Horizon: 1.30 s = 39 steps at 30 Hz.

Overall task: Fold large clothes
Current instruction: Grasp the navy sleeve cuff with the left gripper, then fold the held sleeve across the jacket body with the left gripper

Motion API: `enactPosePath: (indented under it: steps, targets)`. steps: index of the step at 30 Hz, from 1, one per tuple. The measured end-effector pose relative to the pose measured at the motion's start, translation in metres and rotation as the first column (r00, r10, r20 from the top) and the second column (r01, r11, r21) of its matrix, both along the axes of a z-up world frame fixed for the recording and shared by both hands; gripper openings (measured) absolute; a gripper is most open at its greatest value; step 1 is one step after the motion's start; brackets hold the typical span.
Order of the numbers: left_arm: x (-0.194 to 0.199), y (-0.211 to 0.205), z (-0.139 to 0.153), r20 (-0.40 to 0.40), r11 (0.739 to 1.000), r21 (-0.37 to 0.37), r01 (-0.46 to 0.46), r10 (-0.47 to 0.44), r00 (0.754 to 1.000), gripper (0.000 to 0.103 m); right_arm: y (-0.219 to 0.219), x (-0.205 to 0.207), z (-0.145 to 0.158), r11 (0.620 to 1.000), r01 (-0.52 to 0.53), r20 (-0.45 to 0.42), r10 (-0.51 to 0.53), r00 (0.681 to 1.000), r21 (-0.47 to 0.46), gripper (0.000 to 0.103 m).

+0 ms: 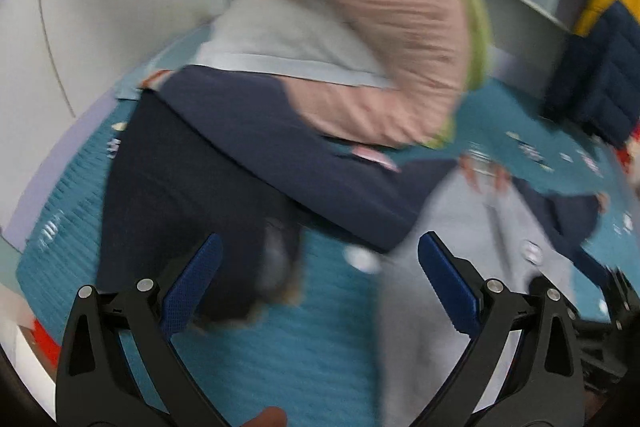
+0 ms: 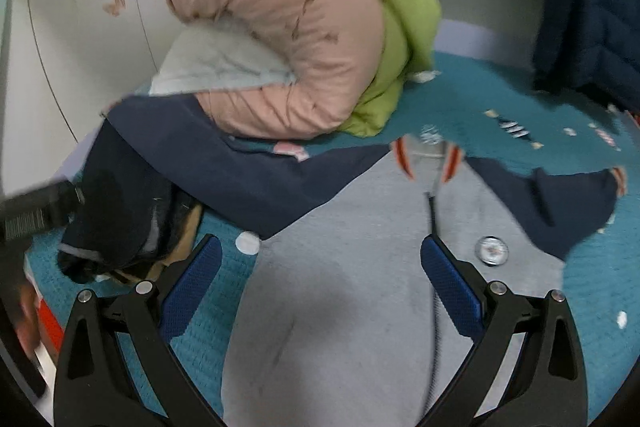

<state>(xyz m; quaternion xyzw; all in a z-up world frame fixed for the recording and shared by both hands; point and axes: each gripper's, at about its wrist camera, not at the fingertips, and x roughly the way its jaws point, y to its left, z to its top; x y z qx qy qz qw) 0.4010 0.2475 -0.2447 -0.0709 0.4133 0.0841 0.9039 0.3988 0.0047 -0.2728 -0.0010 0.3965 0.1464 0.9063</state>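
A grey zip jacket with navy sleeves (image 2: pixel 344 307) lies spread on the teal bed cover (image 2: pixel 500 99). Its left sleeve (image 2: pixel 240 171) stretches to the left, its right sleeve (image 2: pixel 560 203) to the right. My right gripper (image 2: pixel 320 251) is open and empty above the jacket's grey body. My left gripper (image 1: pixel 320 251) is open and empty over the cover, between the navy sleeve (image 1: pixel 248 163) and the grey body (image 1: pixel 460 267). The left wrist view is blurred.
A rolled pink and green duvet (image 2: pixel 288 39) with a pale blue pillow (image 2: pixel 216 63) lies at the back. A dark bundle of clothes (image 2: pixel 116 223) sits at the left edge. A navy and yellow quilted jacket (image 2: pixel 592 11) hangs at the right. White wall panels stand at the left.
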Motion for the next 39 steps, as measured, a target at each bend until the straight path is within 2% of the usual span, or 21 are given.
enactPosePath:
  steps: [2,6,8,11,16,19,21,22,24,25,26,27,29,31,32,35,38,39]
  targets:
    - [0.019,0.034,-0.005,-0.019,0.999,-0.014,-0.033,0.033,0.999,0.098,0.008,0.016,-0.013,1.0,0.002,-0.007,-0.002,1.0,-0.015,0.091]
    - [0.055,0.108,-0.009,0.009,0.989,-0.009,-0.148,0.148,0.989,0.098,0.02,0.042,-0.034,1.0,-0.001,-0.025,0.0,1.0,-0.021,0.065]
    - [0.073,0.14,-0.012,0.0,0.977,-0.023,-0.212,0.212,0.977,0.098,0.026,0.056,-0.045,1.0,-0.007,-0.051,0.007,0.999,-0.01,0.059]
    - [0.097,0.172,-0.014,0.005,0.964,-0.023,-0.266,0.266,0.964,0.098,0.032,0.067,-0.056,1.0,-0.021,-0.067,0.021,0.998,0.007,0.057]
    - [0.123,0.212,-0.027,-0.024,0.919,-0.177,-0.352,0.353,0.935,0.098,0.039,0.073,-0.071,0.999,-0.038,-0.077,0.037,0.996,-0.004,0.057]
    - [0.137,0.225,-0.031,-0.049,0.903,-0.151,-0.402,0.4,0.915,0.098,0.036,0.077,-0.081,1.0,-0.027,-0.096,0.027,0.995,0.005,0.057]
    - [0.143,0.229,-0.031,-0.045,0.899,-0.161,-0.407,0.405,0.913,0.095,0.033,0.08,-0.087,1.0,-0.015,-0.111,0.017,0.994,0.016,0.057]
    - [0.146,0.229,-0.031,-0.037,0.902,-0.168,-0.399,0.399,0.916,0.08,0.031,0.082,-0.09,1.0,-0.007,-0.12,0.009,0.993,0.02,0.057]
    - [0.151,0.223,-0.027,-0.037,0.921,-0.13,-0.368,0.366,0.93,0.067,0.028,0.087,-0.097,0.999,0.003,-0.143,0.003,0.99,0.042,0.057]
    - [0.155,0.215,-0.024,-0.037,0.938,-0.082,-0.336,0.334,0.942,0.054,0.027,0.09,-0.1,0.999,0.009,-0.154,-0.001,0.988,0.053,0.057]
    - [0.158,0.209,-0.021,-0.03,0.95,-0.077,-0.301,0.3,0.954,0.035,0.025,0.093,-0.104,0.998,0.017,-0.166,-0.005,0.986,0.067,0.057]
    - [0.16,0.201,-0.018,-0.022,0.959,-0.065,-0.275,0.274,0.961,0.033,0.024,0.096,-0.106,0.997,0.022,-0.177,-0.008,0.984,0.075,0.057]
    - [0.161,0.187,-0.008,0.013,0.97,-0.037,-0.24,0.24,0.971,0.019,0.025,0.101,-0.112,0.995,0.029,-0.197,-0.009,0.98,0.1,0.057]
    - [0.157,0.176,0.007,0.075,0.976,-0.074,-0.206,0.211,0.975,0.016,0.028,0.107,-0.117,0.992,0.027,-0.212,0.0,0.977,0.123,0.057]
    - [0.156,0.17,0.014,0.095,0.977,-0.084,-0.198,0.206,0.974,0.004,0.031,0.111,-0.12,0.991,0.024,-0.219,0.005,0.976,0.129,0.056]
    - [0.146,0.143,0.041,0.185,0.986,-0.109,-0.123,0.142,0.972,0.005,0.042,0.125,-0.131,0.994,0.035,-0.25,-0.009,0.968,0.101,0.042]
    - [0.145,0.113,0.057,0.22,0.995,-0.093,-0.035,0.055,0.974,0.005,0.05,0.136,-0.151,0.988,0.045,-0.322,0.005,0.947,0.146,0.024]
    - [0.146,0.099,0.061,0.225,0.997,-0.083,-0.003,0.022,0.974,0.005,0.052,0.137,-0.157,0.989,0.041,-0.339,0.01,0.941,0.143,0.024]
